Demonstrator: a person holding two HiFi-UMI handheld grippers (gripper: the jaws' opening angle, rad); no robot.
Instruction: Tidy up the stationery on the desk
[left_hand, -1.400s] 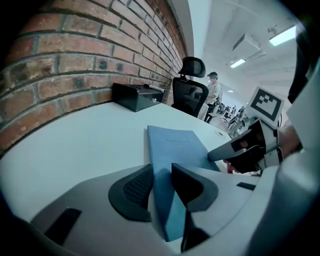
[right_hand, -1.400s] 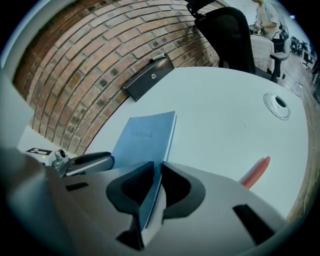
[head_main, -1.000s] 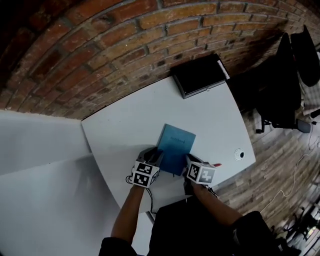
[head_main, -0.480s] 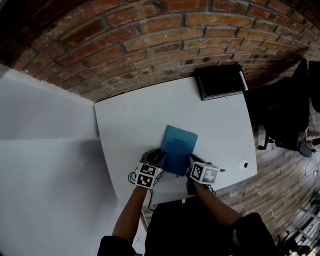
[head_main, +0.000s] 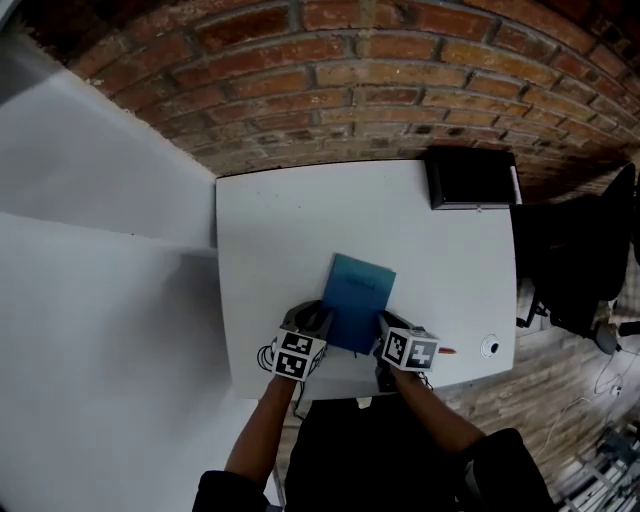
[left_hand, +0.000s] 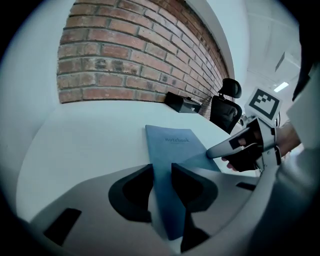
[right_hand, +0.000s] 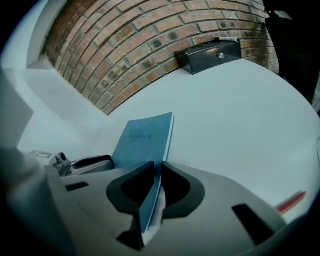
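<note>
The left gripper (head_main: 318, 318) sits at the notebook's near left corner, its jaws pinching that corner, with blue cover filling the gap between the pads. The notebook (head_main: 358, 300) is a thin blue one, over the near middle of the white desk (head_main: 280, 230). Its near edge is in the two grippers and its far end points toward the brick wall (head_main: 400, 90); whether that far end rests on the desk cannot be told. At the notebook's near right corner the right gripper (head_main: 385, 325) is pressed onto the cover and pages, with a strip of white page edge showing beside the pads. Right of the notebook, near the desk's front edge, lie a red pen (head_main: 445, 351) and, further right, a small round white thing (head_main: 489, 347). A black box (head_main: 472, 178) stands well beyond the notebook at the far right corner. The step looks like carrying or squaring up the notebook with both grippers. To do it well, both corners should travel together at one height, because a thin book held only by its near edge will sag or twist if one side leads. The grips are shallow, so a slow, level move and a flat set-down before either side lets go seem safest. The pen should be kept clear of the sweep.
</note>
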